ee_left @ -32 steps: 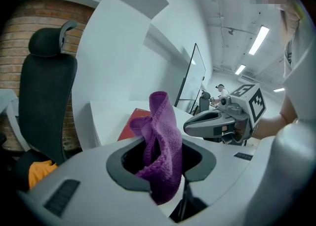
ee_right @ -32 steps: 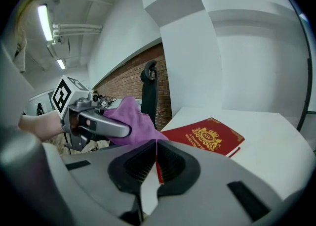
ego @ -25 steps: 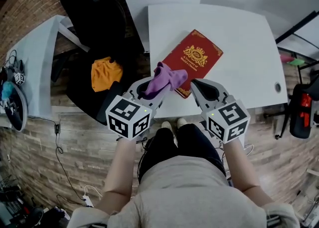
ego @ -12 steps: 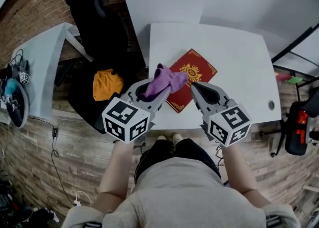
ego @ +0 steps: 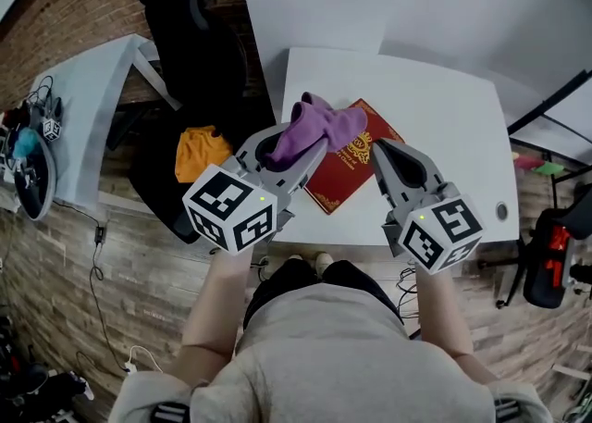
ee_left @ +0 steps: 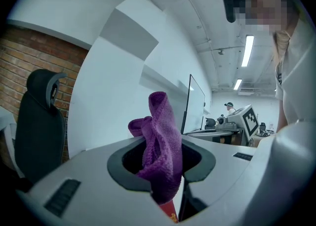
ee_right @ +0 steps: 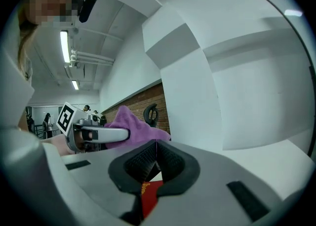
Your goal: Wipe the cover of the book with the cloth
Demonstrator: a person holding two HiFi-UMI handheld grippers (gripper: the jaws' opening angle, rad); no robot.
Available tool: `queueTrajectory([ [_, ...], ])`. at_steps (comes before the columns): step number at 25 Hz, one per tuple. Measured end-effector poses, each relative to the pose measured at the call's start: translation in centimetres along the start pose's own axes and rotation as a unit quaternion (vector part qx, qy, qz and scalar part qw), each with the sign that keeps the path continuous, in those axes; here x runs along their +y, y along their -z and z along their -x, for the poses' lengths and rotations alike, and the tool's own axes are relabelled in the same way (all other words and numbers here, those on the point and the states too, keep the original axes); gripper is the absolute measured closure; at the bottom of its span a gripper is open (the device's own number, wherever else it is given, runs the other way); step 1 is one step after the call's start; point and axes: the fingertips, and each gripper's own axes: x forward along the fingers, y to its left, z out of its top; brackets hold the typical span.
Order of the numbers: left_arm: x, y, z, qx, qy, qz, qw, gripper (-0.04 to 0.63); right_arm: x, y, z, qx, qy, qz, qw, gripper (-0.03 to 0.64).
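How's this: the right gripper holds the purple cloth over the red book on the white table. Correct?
No: the left gripper holds the purple cloth over the red book on the white table, as the left gripper view shows. The right gripper is shut, empty.

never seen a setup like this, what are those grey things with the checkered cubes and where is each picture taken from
A person holds a hand-operated gripper in each hand; the patterned cubes are part of them. The top-down picture comes from a camera on the person's head. The other two come from cameras riding on each gripper, looking along its jaws. On the white table lies a red book with gold decoration. The left gripper is shut on a purple cloth, held over the book; whether it touches the cover is unclear. The right gripper is shut and empty, near the book's right side.
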Motion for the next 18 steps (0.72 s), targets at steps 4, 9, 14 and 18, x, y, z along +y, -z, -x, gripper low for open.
queueTrajectory([
  [4,-0.5,-0.9,-0.2,-0.027,0.001,0.001,0.9996,0.459,-0.4,-0.2,0.0,-0.008,-0.002,0.010,1.000,0.595],
  [9,-1.4,-0.7,-0.5,-0.046,0.001,0.019,0.9988,0.459,-0.2,0.1,-0.2,-0.012,-0.015,0.010,1.000,0.595],
  [14,-2.0,0.1,-0.4,-0.048,-0.004,0.033,0.9983,0.459,-0.6,1.0,0.4,-0.003,-0.008,0.006,1.000,0.595],
  [18,-1.6,0.5,0.2,-0.052,-0.014,0.047,0.9975,0.459,-0.4,1.2,0.8,-0.002,-0.003,0.013,1.000,0.595],
])
